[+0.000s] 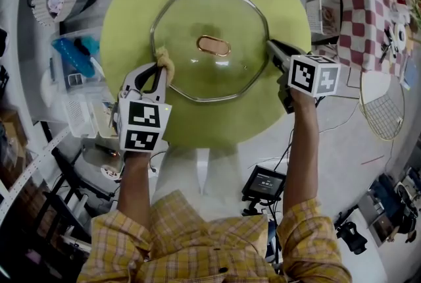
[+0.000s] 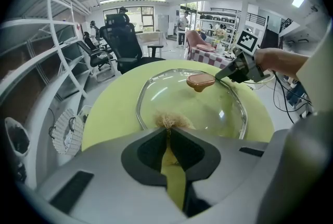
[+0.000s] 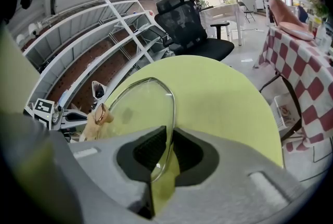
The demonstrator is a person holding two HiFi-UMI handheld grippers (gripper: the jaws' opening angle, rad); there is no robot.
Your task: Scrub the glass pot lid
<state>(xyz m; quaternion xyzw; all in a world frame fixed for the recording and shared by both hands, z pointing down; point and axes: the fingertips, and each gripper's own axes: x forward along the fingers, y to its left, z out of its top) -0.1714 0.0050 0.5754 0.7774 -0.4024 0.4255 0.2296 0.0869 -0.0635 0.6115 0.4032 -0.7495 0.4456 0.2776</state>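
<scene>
Pinching the right rim of the lid (image 1: 191,74) with the right gripper (image 1: 271,47) — jaws closed on the thin edge of glass and metal band — and clamping a tan scrubber (image 1: 164,59) in the left gripper (image 1: 158,68), shut on it and pressed to the left rim. Lying dome-up, apparently flat, near the middle of the round green counter (image 1: 131,5), copper knob (image 1: 213,45) on top, well inside the counter's edge. Judging the weak point to be that right-hand pinch: narrow, on smooth curved glass, easily lost under a hard sideways stroke from the left, with the lid then skating over the slick counter or spinning about the grip. Also likely to tip — pressing down near one rim, levering the far side up, then dropping it back with a knock. Squeezing harder to compensate, risking a chip in the glass edge. Holding the scrubber at the jaw tips only, so possibly dragging it out or folding it under on a long stroke, bringing bare gripper plastic onto the glass. Reaching toward the centre, probably snagging on the knob. Best done in short strokes aimed toward the right gripper rather than across it, with light downward pressure and a steady hold on the right.
</scene>
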